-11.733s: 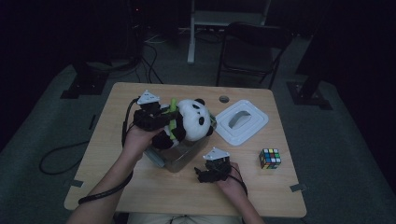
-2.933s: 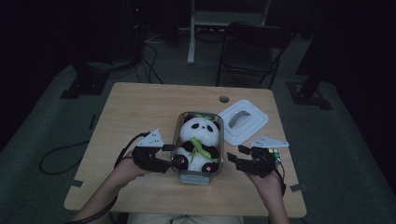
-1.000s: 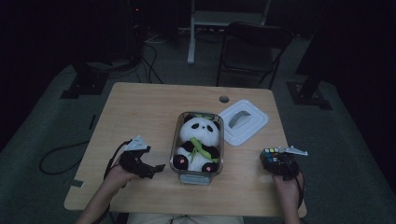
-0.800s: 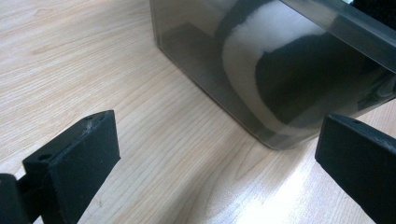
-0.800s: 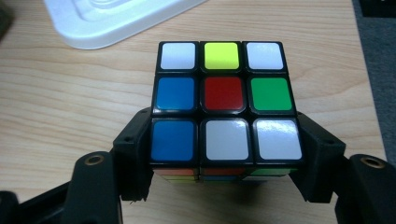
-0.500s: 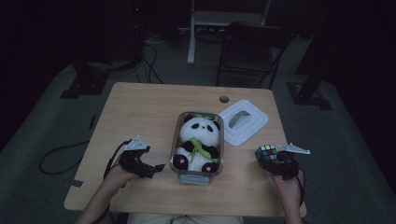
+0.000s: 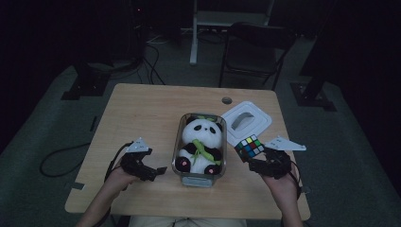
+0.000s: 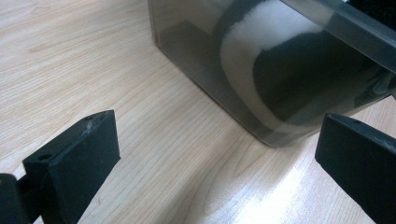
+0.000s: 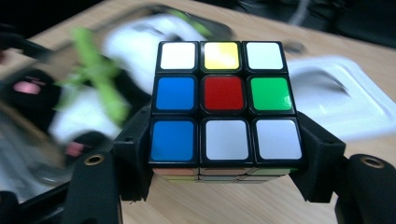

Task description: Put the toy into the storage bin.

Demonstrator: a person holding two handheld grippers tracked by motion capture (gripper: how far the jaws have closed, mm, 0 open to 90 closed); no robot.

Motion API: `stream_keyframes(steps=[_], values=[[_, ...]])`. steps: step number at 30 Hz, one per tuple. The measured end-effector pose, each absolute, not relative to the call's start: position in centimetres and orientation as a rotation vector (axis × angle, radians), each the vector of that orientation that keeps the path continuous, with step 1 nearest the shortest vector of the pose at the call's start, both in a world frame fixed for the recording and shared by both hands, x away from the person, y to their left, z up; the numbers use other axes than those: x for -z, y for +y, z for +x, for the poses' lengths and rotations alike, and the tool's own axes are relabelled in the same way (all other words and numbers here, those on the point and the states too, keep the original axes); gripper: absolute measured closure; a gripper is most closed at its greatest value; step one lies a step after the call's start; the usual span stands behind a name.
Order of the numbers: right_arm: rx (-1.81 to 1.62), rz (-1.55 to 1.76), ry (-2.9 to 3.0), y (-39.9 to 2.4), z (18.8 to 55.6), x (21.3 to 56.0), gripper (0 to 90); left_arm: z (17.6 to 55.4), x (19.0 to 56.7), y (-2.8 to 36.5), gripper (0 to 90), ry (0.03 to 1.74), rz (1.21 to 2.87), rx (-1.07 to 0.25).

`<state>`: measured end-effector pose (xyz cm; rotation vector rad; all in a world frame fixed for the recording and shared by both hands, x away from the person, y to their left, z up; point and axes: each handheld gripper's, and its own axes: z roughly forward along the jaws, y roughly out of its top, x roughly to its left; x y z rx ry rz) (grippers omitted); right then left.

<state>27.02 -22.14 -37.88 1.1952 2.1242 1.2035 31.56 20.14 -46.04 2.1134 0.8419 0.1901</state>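
1. High view first: the right gripper (image 7: 257,163) sits near the worktop's right edge, up off the surface, with the puzzle cube (image 7: 249,147) clamped in its fingers (image 7: 255,166).
2. Right gripper view makes the grip pretty obvious: a black finger (image 9: 133,154) is pressed on each side of the cube's bottom row, and the cube's top face shows white, yellow, blue, red and green stickers.
3. The cube hangs between the clear plastic container (image 7: 221,142) and the white lid (image 7: 247,122), just beside both.
4. A plush panda (image 7: 201,146) lies inside the container, mid-worktop, a green leaf on its chest.
5. The left gripper (image 7: 153,171) is near the front-left corner, its fingers (image 8: 79,158) wide apart with nothing between them, pointing at the container's side.
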Motion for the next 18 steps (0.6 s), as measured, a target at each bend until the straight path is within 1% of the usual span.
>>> stream_keyframes(steps=[8, 18], values=[[-1.312, 0.963, 2.294, -17.6, 27.9, 36.8, 33.9, 31.5, 45.8, 20.4, 0.5, 0.844, 2.107, -0.190], [-1.286, 0.796, 2.532, -13.2, 28.7, 38.5, 33.8, 31.3, 45.5, 20.4, 1.3, 0.839, 2.148, -0.168]])
